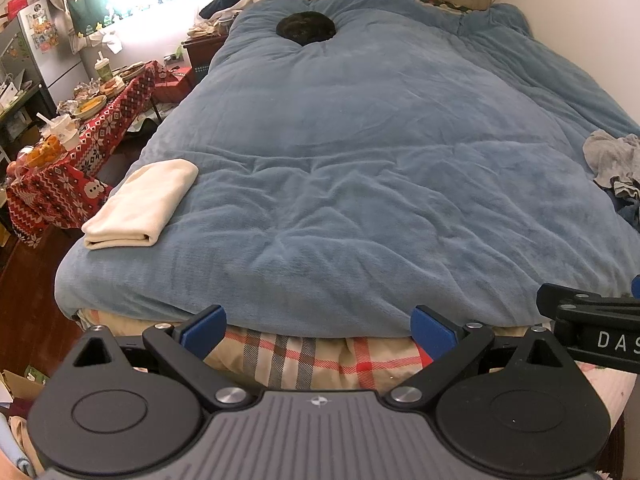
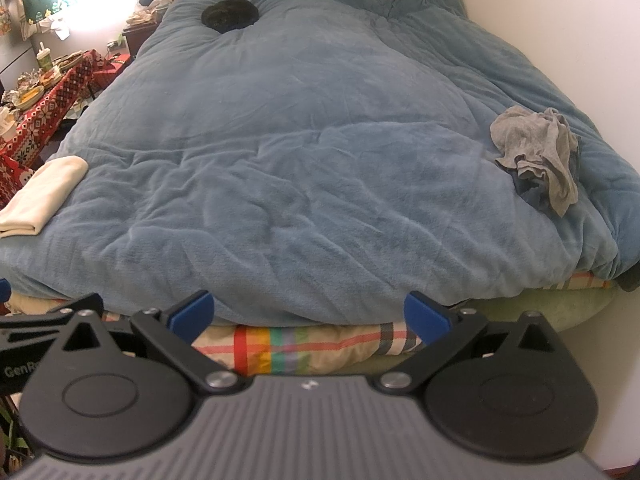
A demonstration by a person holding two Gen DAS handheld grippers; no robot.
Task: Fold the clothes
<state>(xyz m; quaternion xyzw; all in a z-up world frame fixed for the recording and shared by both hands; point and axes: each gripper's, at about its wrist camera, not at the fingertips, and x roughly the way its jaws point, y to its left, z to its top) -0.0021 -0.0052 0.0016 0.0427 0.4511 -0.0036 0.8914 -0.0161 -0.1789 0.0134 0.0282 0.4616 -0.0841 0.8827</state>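
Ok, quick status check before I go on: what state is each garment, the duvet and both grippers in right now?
Cream garment: folded, flat at the bed's near left corner.
Grey garment: crumpled heap, unfolded, right side of the bed.
Dark blue garment: bunched under the grey one, mostly hidden.
Blue duvet: spread over the bed, wrinkled.
Left gripper: open, empty.
Right gripper: open, empty.

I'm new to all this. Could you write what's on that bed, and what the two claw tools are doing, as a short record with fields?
Surface: blue comforter covering the bed
Folded: cream garment, near left corner
Unfolded: crumpled grey garment, right side, darker cloth under it
Far end: dark round object, cannot tell what
Left gripper: open, empty, at bed's foot
Right gripper: open, empty, at bed's foot
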